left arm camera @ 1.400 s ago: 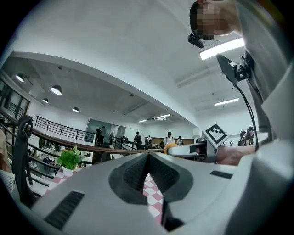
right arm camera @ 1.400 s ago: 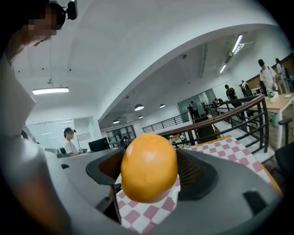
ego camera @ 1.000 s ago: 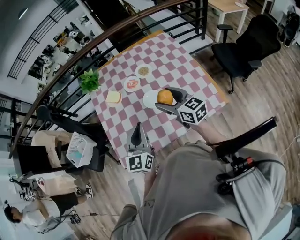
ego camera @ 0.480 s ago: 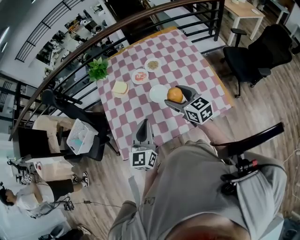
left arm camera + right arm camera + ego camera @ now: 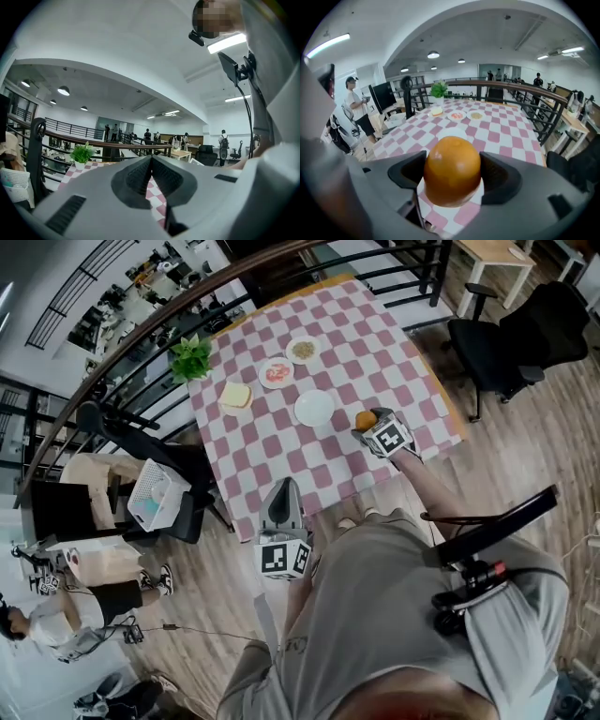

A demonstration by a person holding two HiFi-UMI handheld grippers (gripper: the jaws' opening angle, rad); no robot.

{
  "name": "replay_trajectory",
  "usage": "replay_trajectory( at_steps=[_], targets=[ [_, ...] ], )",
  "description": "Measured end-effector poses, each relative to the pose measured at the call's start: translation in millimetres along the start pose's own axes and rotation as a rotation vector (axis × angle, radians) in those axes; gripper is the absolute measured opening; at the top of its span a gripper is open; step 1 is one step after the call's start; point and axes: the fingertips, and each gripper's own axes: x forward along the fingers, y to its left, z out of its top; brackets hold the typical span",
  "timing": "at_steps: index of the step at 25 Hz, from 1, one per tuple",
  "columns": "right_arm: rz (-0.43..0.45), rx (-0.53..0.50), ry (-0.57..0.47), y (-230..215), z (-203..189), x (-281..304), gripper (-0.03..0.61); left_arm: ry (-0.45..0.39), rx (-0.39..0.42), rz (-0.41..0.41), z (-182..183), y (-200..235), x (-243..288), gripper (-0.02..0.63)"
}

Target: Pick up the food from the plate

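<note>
Tabletop [image 5: 412, 381]: checked cloth; small dishes of other food stay near its far edge, untouched.
White plate [image 5: 314, 408]: bare, at the middle of the tabletop; I judge the pick-up itself as done.
Left gripper [image 5: 151, 176]: off the near edge, jaws pressed together on nothing.
Right gripper [image 5: 368, 425]: over the tabletop close to its near edge, toward the right corner, jaws spread wide and pinching the fruit.
Orange [image 5: 452, 168]: between the two pads, each side touching a pad, top bulging above the jaws; well apart from the plate.
Left to do: probably only carrying or setting down.
</note>
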Motion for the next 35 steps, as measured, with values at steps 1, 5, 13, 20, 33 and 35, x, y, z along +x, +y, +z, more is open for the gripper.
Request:
replay_trajectory(
  at_steps=[1,5,13,20,33,35],
  targets=[
    [-0.01,0.005,0.05,-7,-18,14,0.364,0.005,-0.003,0.006,-2,0,-3,0.009],
    [-0.013,0.024,0.207,-21,-80,57,0.364,0.018,-0.011,0.029,-9,1,-14,0.008],
    [-0.015,-0.069,0.381,-30,-149,98,0.364,0.024,-0.008,0.054,-10,6,-23,0.009],
    [0.018,-0.199,0.411,-23,-162,109,0.365,0.026,-0.008,0.061,-12,10,-24,0.008],
    [0.003,-0.176,0.461,-32,-162,98,0.367,0.008,0.001,0.058,-6,13,-29,0.008],
    [-0.022,-0.207,0.377,-33,-133,85,0.367,-0.001,0.002,0.056,-5,15,-27,0.008]
  ],
)
